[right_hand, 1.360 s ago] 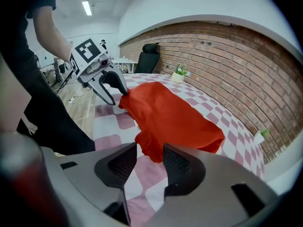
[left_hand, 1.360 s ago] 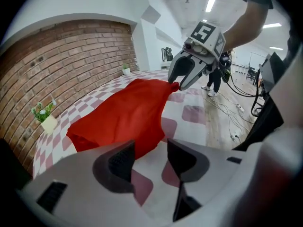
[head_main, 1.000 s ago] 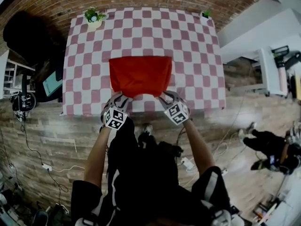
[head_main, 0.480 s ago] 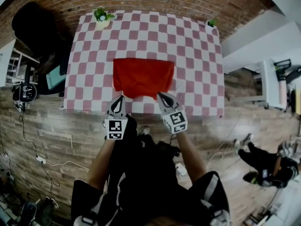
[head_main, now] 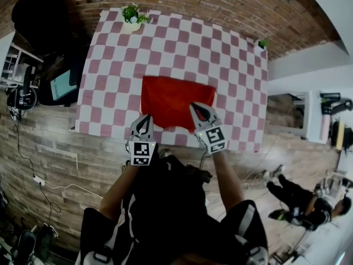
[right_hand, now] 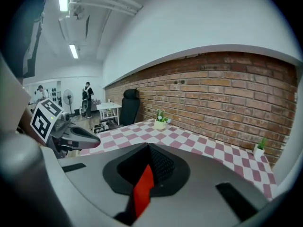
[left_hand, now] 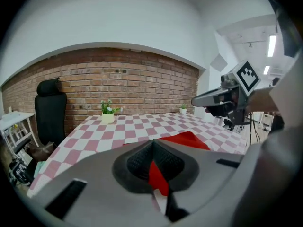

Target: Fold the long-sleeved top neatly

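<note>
A red long-sleeved top (head_main: 174, 95), folded to a rough rectangle, lies on the pink-and-white checked table (head_main: 110, 65). My left gripper (head_main: 145, 118) is shut on the left part of its near edge, and my right gripper (head_main: 194, 107) is shut on the right part. Both hold that edge lifted off the cloth-covered table. In the left gripper view a strip of red cloth (left_hand: 156, 175) is pinched between the jaws of the left gripper (left_hand: 154, 148), and the right gripper (left_hand: 222, 96) shows to the right. The right gripper view shows red cloth (right_hand: 143, 187) clamped in the right gripper (right_hand: 147, 155).
A white pot with a plant (head_main: 131, 16) stands at the table's far left corner, a smaller plant (head_main: 263, 43) at the far right corner. A black office chair (head_main: 36, 15) is left of the table. A brick wall lies beyond; wooden floor with cables surrounds it.
Both grippers went from spread at the top's near edge to shut on it. They have since risen and carried that edge up and slightly over the garment.
</note>
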`<action>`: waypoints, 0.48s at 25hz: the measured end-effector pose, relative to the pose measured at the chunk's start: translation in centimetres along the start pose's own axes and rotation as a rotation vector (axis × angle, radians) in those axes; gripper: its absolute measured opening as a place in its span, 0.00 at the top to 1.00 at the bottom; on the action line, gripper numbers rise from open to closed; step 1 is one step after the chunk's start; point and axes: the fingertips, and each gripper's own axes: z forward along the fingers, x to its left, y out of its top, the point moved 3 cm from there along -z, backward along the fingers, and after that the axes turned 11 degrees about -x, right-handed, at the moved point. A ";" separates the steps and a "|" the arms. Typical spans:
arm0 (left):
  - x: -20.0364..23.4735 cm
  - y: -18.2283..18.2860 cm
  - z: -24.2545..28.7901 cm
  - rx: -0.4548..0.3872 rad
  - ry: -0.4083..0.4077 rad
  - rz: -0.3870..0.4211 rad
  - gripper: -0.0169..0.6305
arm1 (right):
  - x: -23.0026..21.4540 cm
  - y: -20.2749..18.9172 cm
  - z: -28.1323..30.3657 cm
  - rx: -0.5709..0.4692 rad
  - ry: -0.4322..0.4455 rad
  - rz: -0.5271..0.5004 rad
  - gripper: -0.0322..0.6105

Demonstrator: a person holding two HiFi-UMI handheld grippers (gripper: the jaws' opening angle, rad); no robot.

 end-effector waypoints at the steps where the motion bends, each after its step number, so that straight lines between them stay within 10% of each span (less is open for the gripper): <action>1: 0.3 0.0 0.3 0.008 -0.007 -0.015 0.97 | -0.2 0.5 0.9 0.006 0.013 -0.009 0.94; 8: 1.2 -1.1 1.8 0.056 -0.009 -0.143 0.95 | 0.0 2.2 7.7 0.104 0.203 -0.077 0.94; 12: 0.9 -3.3 3.3 0.158 0.006 -0.184 0.61 | 0.3 1.3 12.0 0.135 0.344 -0.109 0.88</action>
